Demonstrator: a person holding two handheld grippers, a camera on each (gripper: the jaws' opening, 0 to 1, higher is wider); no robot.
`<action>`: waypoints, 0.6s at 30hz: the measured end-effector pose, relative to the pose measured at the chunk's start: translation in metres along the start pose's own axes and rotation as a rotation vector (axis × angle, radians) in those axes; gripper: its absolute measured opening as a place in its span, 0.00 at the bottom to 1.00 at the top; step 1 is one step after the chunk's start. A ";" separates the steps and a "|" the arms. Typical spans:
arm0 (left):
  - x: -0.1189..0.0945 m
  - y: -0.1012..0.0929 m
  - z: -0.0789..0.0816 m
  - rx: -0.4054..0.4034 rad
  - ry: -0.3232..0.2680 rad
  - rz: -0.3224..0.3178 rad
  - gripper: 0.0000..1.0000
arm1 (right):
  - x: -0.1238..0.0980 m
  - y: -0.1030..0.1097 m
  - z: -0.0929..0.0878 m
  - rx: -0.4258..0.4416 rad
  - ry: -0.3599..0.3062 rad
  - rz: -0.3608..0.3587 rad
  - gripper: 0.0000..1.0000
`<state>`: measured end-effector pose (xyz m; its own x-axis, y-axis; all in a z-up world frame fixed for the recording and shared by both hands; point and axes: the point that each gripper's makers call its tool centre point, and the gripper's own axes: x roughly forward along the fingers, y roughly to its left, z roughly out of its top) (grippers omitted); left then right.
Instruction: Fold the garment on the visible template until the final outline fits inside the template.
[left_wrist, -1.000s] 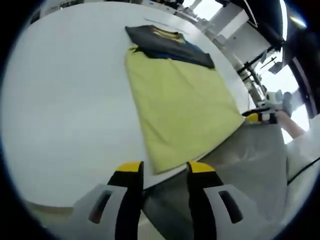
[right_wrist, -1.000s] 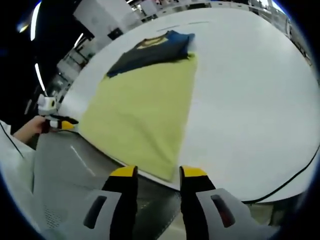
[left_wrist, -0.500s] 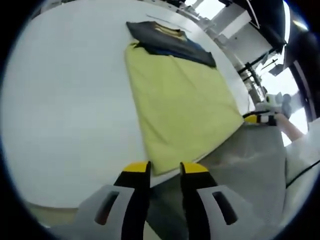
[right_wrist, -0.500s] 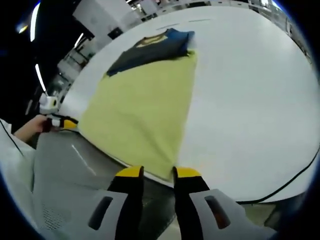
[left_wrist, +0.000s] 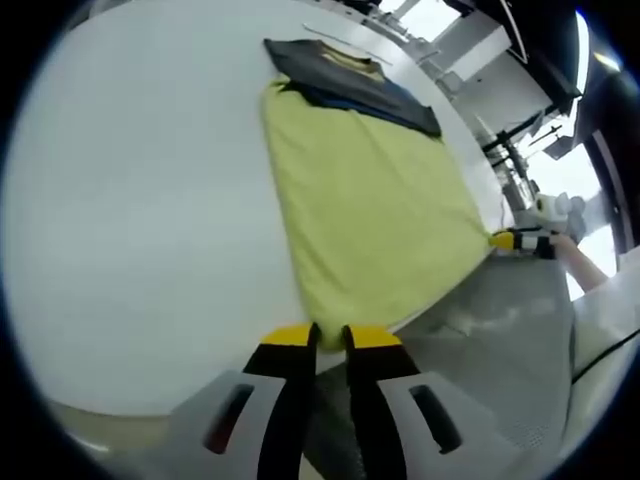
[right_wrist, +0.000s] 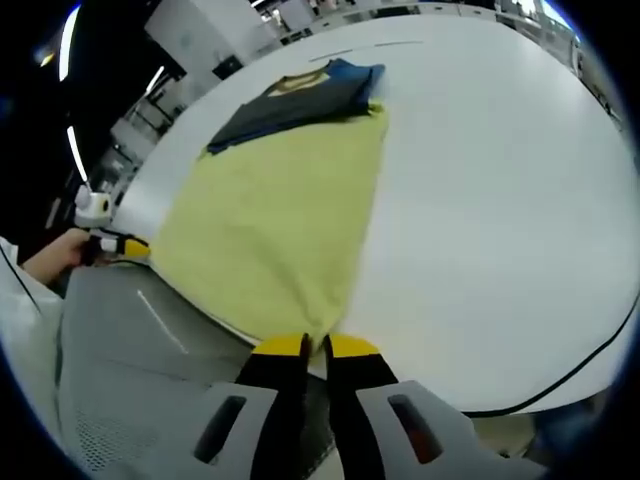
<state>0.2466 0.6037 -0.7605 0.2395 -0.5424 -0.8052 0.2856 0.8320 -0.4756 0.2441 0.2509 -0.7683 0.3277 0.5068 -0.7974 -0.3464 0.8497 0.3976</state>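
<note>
A yellow cloth (left_wrist: 370, 210) (right_wrist: 280, 220) lies flat on the white table (left_wrist: 140, 200) (right_wrist: 500, 180), reaching to its near edge. A dark navy folded garment (left_wrist: 345, 80) (right_wrist: 290, 105) with a yellow collar lies on the cloth's far end. My left gripper (left_wrist: 327, 338) is shut on the cloth's near left corner, the fabric pinched between its yellow tips. My right gripper (right_wrist: 315, 345) is shut on the near right corner. The right gripper (left_wrist: 505, 240) appears at the right of the left gripper view, and the left gripper (right_wrist: 130, 245) at the left of the right gripper view.
The person's grey mesh clothing (left_wrist: 490, 360) (right_wrist: 130, 370) hangs just below the table's near edge. A thin dark cable (right_wrist: 590, 350) runs off the table's right side. White shelving and equipment stand beyond the far edge.
Both grippers have closed from open onto the yellow cloth's near corners and moved slightly forward. The cloth and the dark garment lie as before.
</note>
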 end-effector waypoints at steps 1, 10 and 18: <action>0.000 0.000 0.000 -0.001 0.001 0.001 0.07 | 0.000 0.000 0.000 0.000 0.000 -0.001 0.06; 0.001 0.001 0.000 -0.010 0.009 0.012 0.02 | 0.000 -0.001 -0.001 0.000 0.004 -0.008 0.05; 0.001 0.001 0.000 -0.031 0.005 0.016 0.00 | 0.001 -0.002 -0.001 -0.034 0.010 -0.018 0.04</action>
<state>0.2472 0.6043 -0.7620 0.2392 -0.5285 -0.8146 0.2532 0.8438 -0.4731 0.2442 0.2498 -0.7700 0.3251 0.4894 -0.8092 -0.3704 0.8532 0.3672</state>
